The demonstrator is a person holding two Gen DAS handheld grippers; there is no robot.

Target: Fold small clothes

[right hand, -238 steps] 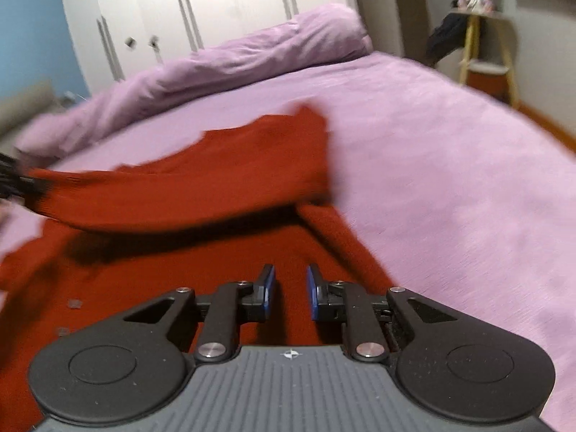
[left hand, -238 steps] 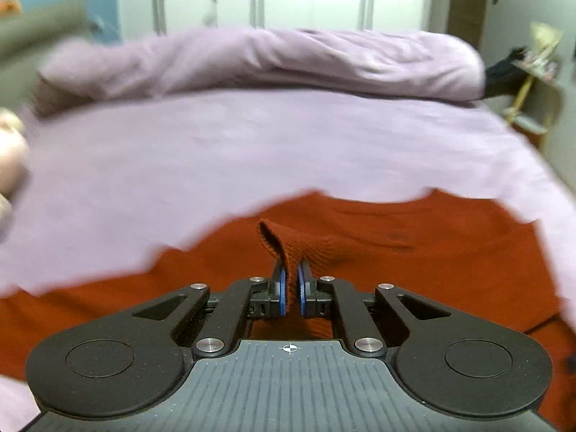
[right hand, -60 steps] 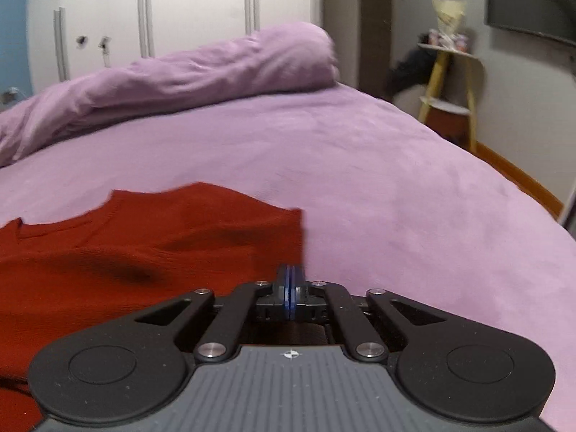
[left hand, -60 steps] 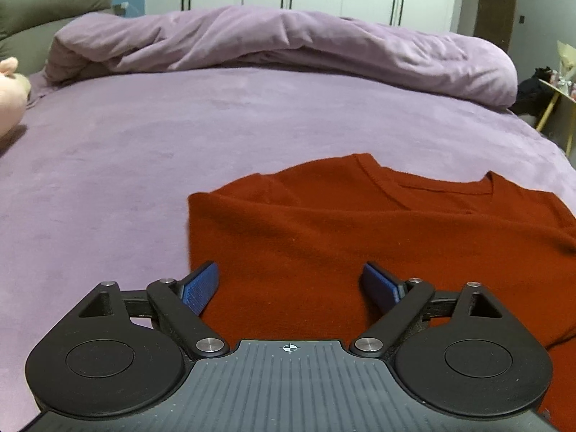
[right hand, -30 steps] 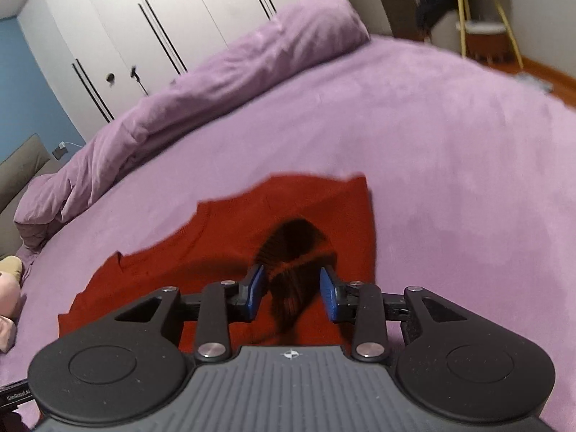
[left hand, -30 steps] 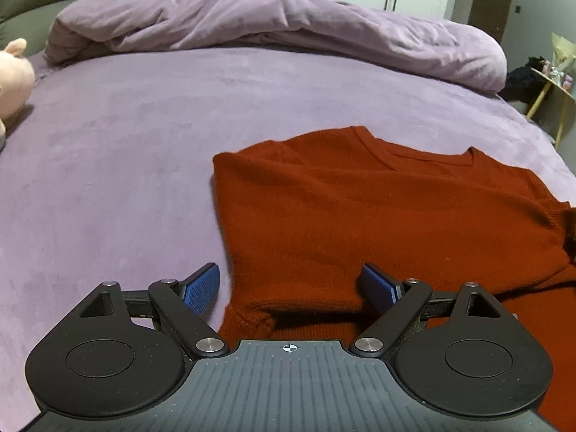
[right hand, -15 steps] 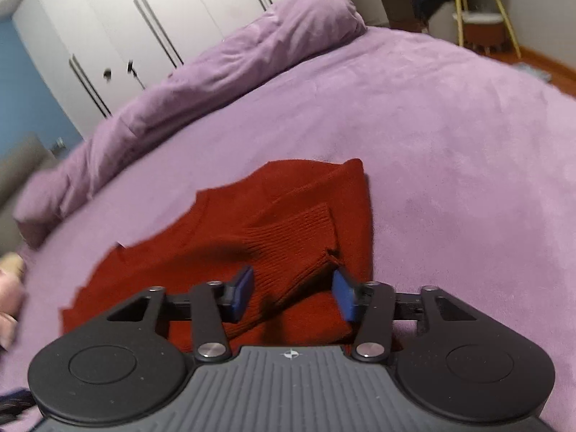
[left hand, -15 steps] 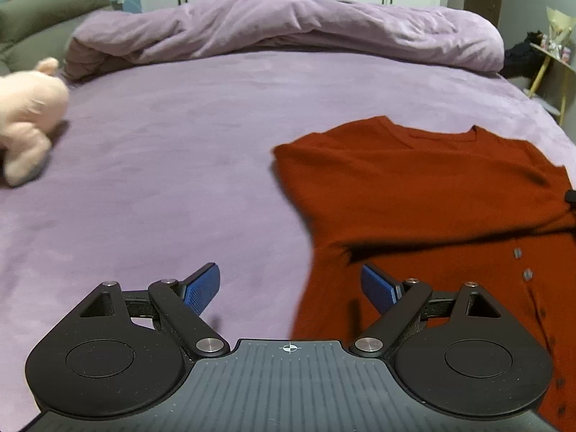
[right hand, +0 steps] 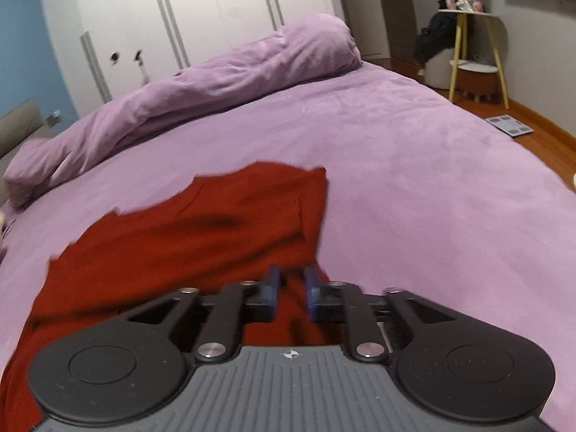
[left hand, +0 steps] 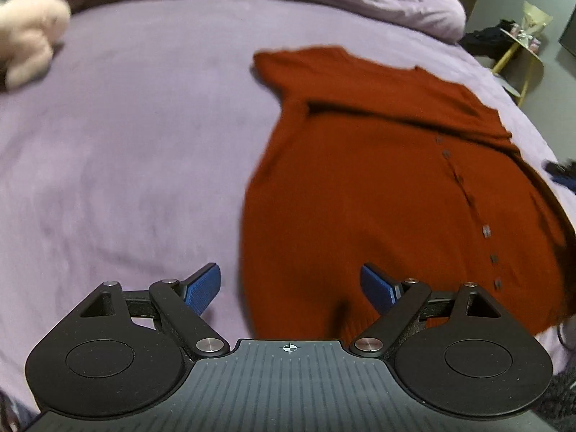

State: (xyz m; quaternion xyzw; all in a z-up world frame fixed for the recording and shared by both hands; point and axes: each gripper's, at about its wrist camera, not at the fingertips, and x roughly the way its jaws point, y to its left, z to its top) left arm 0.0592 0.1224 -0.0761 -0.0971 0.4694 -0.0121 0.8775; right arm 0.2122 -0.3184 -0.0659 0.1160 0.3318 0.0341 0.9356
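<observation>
Cardigan (left hand: 378, 187), rust-red knit, one item, lying flat on the bed (left hand: 126, 144); a row of small dark buttons (left hand: 486, 231) runs down its front, and a sleeve is folded across the chest below the neckline. Its lower hem lies nearest the left wrist camera, its neckline toward the far side of the bed. In the right wrist view the same garment (right hand: 172, 237) shows blurred, with its right-hand edge beside bare bedcover.

Left gripper (left hand: 291, 286): blue pads set wide apart, nothing between them pressed; it hangs above the hem, the left pad over bedcover, the right pad over red knit.

Right gripper (right hand: 291, 288): blue pads a narrow gap apart and closing; red knit is seen through the gap, but the blur does not allow telling whether the pads touch it.

Bed: covered in a lilac sheet, bearing the cardigan near its middle.

Duvet (right hand: 201, 79), lilac, rolled in a long heap along the far edge of the bed.

Soft toy (left hand: 28, 39), pale pink, on the bed well apart from the cardigan, at far left.

Wardrobe (right hand: 180, 18), white, tall doors behind the bed.

Side table (right hand: 471, 46), yellow legs, right of the bed, small items on top, too small to tell
</observation>
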